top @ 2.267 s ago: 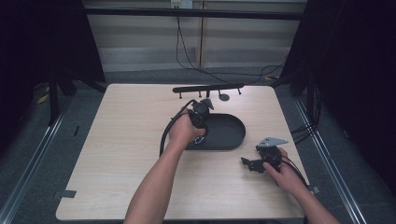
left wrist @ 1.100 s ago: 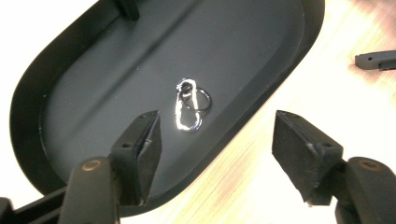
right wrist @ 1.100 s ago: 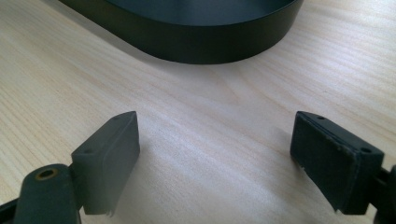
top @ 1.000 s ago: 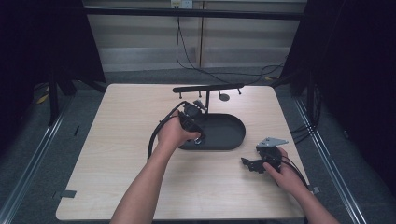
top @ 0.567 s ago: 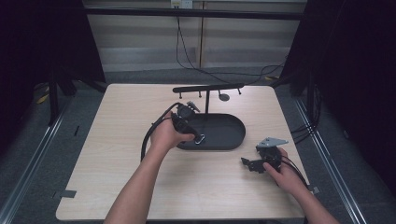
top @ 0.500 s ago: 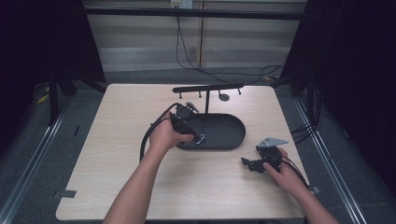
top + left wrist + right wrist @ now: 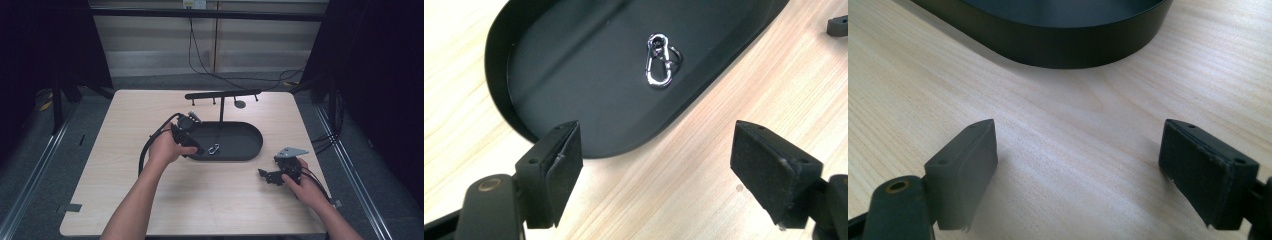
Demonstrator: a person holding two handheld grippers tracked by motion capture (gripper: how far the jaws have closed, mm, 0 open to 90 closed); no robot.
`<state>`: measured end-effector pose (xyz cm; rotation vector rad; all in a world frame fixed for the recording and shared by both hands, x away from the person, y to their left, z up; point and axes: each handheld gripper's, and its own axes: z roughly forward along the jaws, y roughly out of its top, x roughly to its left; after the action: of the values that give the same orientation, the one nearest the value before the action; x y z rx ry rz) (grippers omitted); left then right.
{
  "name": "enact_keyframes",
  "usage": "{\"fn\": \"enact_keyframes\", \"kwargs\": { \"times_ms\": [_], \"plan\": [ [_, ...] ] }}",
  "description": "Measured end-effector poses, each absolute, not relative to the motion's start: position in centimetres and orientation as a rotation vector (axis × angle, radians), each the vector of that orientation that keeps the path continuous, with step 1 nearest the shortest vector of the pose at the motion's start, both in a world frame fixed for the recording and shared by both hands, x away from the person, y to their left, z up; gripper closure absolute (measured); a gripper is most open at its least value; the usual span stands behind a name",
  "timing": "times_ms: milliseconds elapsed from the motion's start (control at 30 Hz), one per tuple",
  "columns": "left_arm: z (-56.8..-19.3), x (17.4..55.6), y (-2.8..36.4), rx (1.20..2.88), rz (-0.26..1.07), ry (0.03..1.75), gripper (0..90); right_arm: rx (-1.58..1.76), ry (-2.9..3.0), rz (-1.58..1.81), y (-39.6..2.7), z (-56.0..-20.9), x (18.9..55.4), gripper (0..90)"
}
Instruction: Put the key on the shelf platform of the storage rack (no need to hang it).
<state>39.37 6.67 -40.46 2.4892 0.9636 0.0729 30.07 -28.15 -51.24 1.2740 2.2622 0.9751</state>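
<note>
1. The black tray is lying in the middle of the tabletop, and its low wall is blocking a level pass.
2. A thin post with a crossbar is standing over the tray's back rim, limiting reach from behind.
3. Bare wood is stretching wide on the left and in front.
4. Inside the tray, only a small carabiner is lying.

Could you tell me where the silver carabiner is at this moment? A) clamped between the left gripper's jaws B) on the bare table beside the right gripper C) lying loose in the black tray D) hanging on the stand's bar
C: the carabiner lies on the tray floor, beyond the left gripper, whose jaws stand open with nothing between them.
</note>
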Motion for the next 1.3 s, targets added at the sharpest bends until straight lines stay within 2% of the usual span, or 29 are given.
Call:
{"fn": "enact_keyframes", "kwargs": {
  "times_ms": [500, 1300],
  "plan": [
    [-40.9, 38.6, 8.9, 2.484, 0.057, 0.970, 17.8, 1.274, 2.262, 0.975, -28.2, -51.2, 30.1, 15.5],
    [-42.1, 36.4, 13.5, 2.409, 0.072, 1.042, 18.8, 1.274, 2.262, 0.975, -28.2, -51.2, 30.1, 15.5]
  ]
}}
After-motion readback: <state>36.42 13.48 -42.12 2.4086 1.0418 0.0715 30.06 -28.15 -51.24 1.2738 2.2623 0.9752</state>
